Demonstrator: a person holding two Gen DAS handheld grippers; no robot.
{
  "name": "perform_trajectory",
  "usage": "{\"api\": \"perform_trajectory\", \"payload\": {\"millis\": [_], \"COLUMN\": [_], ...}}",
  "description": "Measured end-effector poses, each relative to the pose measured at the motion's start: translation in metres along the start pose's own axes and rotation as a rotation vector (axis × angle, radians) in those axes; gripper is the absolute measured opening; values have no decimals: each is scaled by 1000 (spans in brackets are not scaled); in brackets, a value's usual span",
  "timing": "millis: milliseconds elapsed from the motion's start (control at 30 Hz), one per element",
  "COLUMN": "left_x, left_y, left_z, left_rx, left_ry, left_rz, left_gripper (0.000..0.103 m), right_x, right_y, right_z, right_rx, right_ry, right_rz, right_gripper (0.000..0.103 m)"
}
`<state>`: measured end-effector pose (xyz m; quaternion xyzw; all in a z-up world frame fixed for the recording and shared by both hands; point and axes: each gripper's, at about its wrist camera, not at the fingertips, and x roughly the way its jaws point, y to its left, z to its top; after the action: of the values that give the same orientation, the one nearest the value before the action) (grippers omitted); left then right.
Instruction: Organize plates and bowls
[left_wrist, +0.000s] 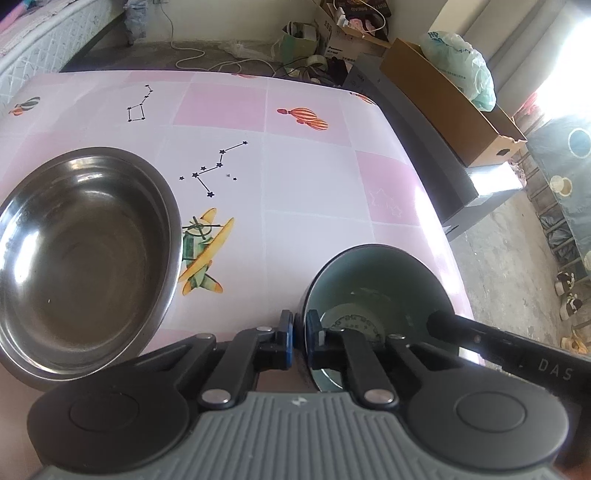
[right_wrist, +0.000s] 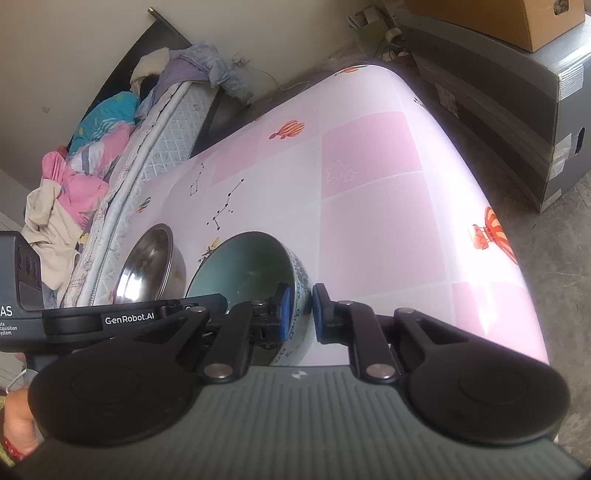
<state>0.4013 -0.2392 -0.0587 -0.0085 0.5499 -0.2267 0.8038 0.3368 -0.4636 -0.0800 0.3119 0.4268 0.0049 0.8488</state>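
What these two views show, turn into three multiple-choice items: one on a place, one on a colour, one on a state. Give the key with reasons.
1. In the left wrist view, the steel bowl stands where, relative to the ceramic bowl?
A. to its left, apart from it
B. nested inside it
C. upside down on top of it

2. The inside of the ceramic bowl is
A. red
B. teal green
C. yellow

3. The right gripper has its jaws
A. wide open, holding nothing
B. closed on the ceramic bowl's rim
C. closed on the steel bowl's rim

Key:
1 A, since pink cloth shows between the two bowls.
2 B, since both views look into a teal-green hollow.
3 B, since the blue pads sit either side of the patterned wall, one inside and one outside.
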Motion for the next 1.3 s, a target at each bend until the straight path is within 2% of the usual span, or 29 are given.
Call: {"api": "perform_trajectory", "payload": {"millis": [367, 600, 1000, 1300], "left_x": [-7, 0, 9, -1], "left_y": [9, 7, 7, 18], "left_z": [-3, -3, -5, 0], "left_rx": [-6, -5, -39, -74], "left_ry": [-15, 22, 33, 8], "left_rz": [19, 34, 22, 12], "left_gripper": [8, 9, 13, 14], "right_x": [6, 6, 21, 16], "right_y": [8, 5, 15, 29], "right_z": [1, -3, -4, 8], "right_rx": [-6, -9, -21, -45], "right_ry": [7, 2, 24, 2], "right_rz": [17, 20, -40, -42], "right_gripper": [12, 12, 16, 16]}}
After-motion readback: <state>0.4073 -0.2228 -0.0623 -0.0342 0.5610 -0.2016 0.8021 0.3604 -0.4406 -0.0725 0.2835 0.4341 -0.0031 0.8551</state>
